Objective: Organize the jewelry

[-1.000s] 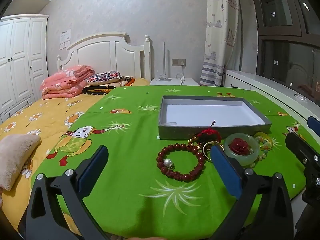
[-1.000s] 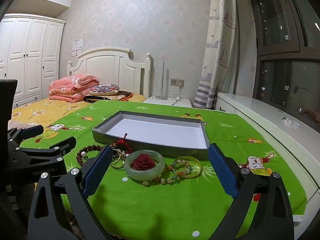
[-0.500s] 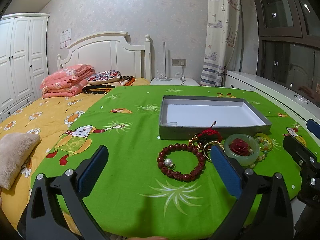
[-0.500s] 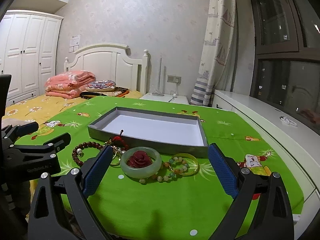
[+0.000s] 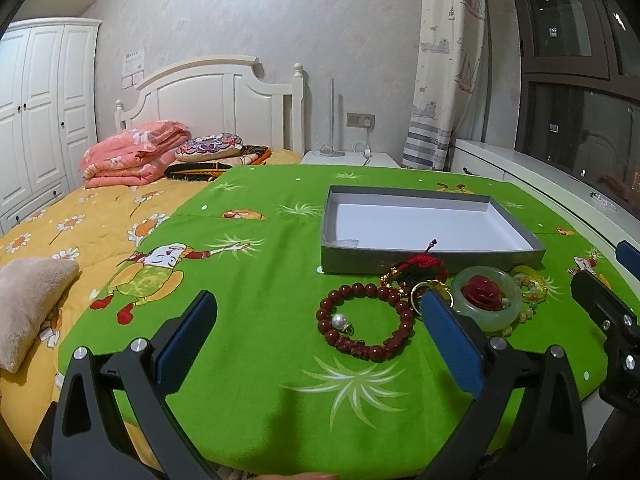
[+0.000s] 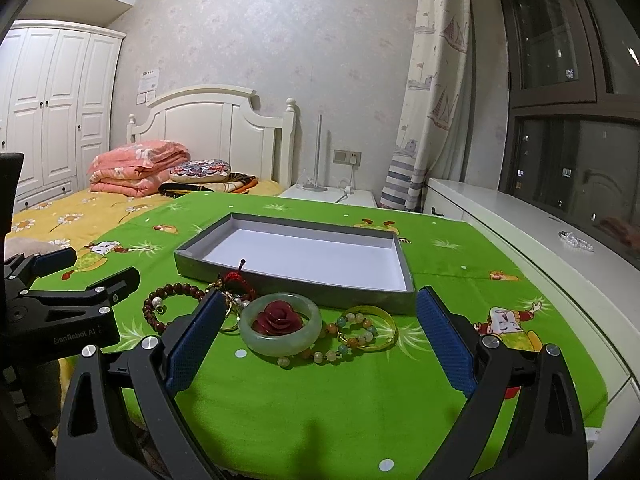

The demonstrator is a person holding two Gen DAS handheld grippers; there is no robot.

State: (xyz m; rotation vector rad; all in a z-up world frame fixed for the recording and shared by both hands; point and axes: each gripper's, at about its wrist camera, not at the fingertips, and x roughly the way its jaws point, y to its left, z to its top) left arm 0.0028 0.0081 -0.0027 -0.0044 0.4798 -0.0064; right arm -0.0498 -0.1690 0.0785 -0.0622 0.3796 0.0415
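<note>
A grey tray (image 5: 432,257) (image 6: 280,284) with a white, empty floor lies on the green cloth. In front of it lie a dark red bead bracelet (image 5: 362,320) (image 6: 168,304), a red knotted charm with gold rings (image 5: 420,272) (image 6: 236,284), a jade bangle (image 5: 488,314) (image 6: 280,338) with a red rose (image 5: 482,294) (image 6: 280,318) inside, a multicolour bead bracelet (image 6: 340,344) and a yellow bangle (image 5: 528,276) (image 6: 380,320). My left gripper (image 5: 316,344) is open and empty, near the bead bracelet. My right gripper (image 6: 316,336) is open and empty, its fingers either side of the jade bangle.
The green cloth (image 5: 260,300) covers a table beside a yellow bed (image 5: 80,232) with folded pink bedding (image 5: 132,156). A white window ledge (image 6: 540,236) runs along the right with a pale bracelet (image 6: 576,240) on it. A nightstand (image 6: 328,196) stands behind.
Both grippers have stayed open. The right gripper's view has come lower and closer to the jewelry; the left view has barely shifted.
</note>
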